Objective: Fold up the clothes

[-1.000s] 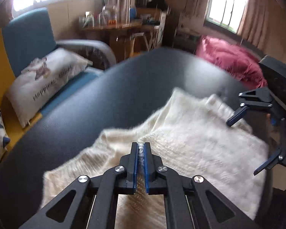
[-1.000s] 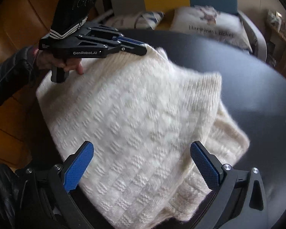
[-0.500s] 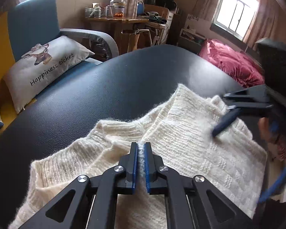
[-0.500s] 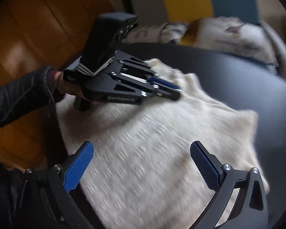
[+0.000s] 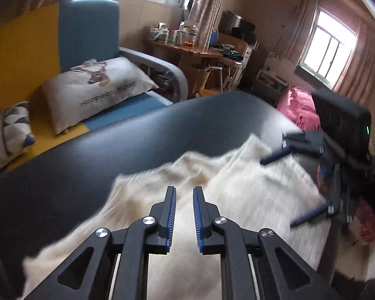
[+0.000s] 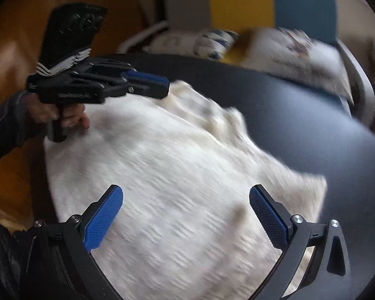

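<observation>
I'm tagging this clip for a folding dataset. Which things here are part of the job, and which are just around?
Part of the job:
cream knitted sweater
left gripper, slightly open, empty
right gripper, wide open
dark round table under the sweater

Just around:
white printed cushion
blue and yellow sofa
triangle-patterned cushion
pink bedding
cluttered wooden desk

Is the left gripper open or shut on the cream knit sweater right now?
Open. The left gripper shows a clear gap between its blue pads, nothing pinched; cream knit sweater lies below.
</observation>
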`<move>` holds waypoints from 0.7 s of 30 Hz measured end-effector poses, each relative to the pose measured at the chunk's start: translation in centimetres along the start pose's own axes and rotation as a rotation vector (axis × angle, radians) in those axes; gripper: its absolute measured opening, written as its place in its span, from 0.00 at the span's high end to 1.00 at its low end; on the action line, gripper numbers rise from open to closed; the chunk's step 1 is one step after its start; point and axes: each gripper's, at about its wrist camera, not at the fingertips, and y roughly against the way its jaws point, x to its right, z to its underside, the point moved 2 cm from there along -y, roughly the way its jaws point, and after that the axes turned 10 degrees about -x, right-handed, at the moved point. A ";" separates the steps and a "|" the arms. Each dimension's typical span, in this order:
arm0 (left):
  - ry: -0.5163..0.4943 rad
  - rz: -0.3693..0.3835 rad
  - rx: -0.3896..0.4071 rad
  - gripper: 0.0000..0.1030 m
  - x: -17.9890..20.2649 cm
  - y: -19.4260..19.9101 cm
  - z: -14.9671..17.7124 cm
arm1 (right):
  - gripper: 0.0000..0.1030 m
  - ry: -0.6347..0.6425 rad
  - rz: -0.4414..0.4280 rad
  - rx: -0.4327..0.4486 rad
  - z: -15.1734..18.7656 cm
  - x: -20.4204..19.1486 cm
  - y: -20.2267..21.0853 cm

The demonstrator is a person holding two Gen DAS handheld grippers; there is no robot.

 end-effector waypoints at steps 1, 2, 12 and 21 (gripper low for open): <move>-0.012 -0.021 -0.015 0.87 -0.2 0.3 0.8 | 0.00 0.020 0.011 -0.003 -0.8 -0.6 -0.5; -0.023 -0.042 -0.031 0.87 -0.3 0.6 1.7 | 0.00 0.027 0.013 -0.011 -1.3 -0.7 -1.1; 0.010 -0.026 -0.020 0.84 -2.2 1.1 3.3 | 0.00 -0.103 0.002 -0.044 -1.2 1.3 -4.4; -0.250 -0.006 -0.194 0.69 -2.4 0.6 3.0 | 0.00 -0.041 -0.226 0.048 0.7 -3.3 -1.0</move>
